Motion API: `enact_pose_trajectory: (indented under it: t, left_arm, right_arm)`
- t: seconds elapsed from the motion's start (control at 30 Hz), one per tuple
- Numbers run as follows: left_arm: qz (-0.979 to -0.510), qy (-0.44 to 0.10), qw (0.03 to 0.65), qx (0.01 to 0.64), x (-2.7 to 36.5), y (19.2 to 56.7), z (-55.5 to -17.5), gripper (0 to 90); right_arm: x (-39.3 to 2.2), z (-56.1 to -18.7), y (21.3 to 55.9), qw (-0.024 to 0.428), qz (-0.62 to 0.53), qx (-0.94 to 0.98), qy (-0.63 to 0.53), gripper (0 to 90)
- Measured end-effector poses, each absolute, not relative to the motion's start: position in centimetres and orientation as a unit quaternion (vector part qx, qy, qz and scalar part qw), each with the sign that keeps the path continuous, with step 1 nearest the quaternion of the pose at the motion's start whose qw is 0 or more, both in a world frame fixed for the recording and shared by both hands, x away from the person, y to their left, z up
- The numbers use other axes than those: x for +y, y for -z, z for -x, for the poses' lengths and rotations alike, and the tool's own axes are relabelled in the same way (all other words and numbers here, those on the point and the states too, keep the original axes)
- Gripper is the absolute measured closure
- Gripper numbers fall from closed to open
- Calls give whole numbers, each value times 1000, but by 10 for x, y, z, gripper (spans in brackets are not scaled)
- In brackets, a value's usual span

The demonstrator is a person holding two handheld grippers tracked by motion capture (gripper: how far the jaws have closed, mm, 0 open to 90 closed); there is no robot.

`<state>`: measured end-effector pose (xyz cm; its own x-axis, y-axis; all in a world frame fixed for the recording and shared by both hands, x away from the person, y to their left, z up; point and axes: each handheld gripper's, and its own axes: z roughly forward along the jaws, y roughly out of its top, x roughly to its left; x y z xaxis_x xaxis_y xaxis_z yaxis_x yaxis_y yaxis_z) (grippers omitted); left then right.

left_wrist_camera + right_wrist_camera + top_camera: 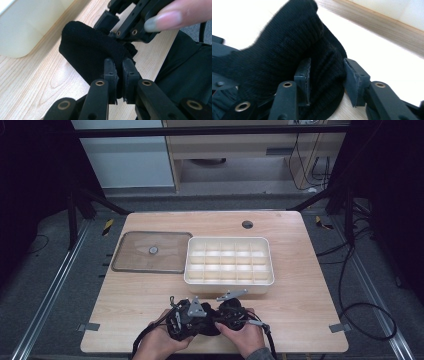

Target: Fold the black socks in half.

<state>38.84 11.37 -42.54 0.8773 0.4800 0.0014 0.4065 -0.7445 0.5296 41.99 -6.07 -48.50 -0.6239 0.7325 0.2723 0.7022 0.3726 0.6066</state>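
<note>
A black knitted cloth, perhaps a sock, is held up just over the wooden table near its front edge, between both hands. My left gripper is shut on one end of it, with the pads pinching the fabric. My right gripper faces it from the other side; the cloth bulges loosely between its parted jaws, and one pad is tucked into a fold. In the high view the two grippers meet tip to tip, and the cloth is a dark lump between them.
A white tray divided into several small compartments stands just beyond the hands. A clear brownish lid with a small knob lies to its left. A round cable hole is at the table's far side.
</note>
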Motion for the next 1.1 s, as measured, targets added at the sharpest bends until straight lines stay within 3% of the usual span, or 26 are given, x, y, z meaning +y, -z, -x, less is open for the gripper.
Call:
enact_pose_trajectory:
  t: [0.2,0.5,0.63,0.87,1.1]
  left_arm:
    - [-932,-69,264,240,114,427,-389,838]
    - [-931,-72,262,242,115,427,-389,838]
    - [-932,-72,261,240,114,427,-389,837]
    - [-932,-74,263,238,112,425,-389,838]
    - [-932,-75,267,234,110,423,-388,838]
  right_arm:
    - [-67,-416,480,24,-434,829,-352,498]
    - [-77,-405,472,35,-430,833,-346,507]
    - [-83,-396,471,42,-427,833,-348,551]
    - [-81,-397,482,12,-427,829,-362,691]
    - [-72,-401,487,-2,-427,823,-374,768]
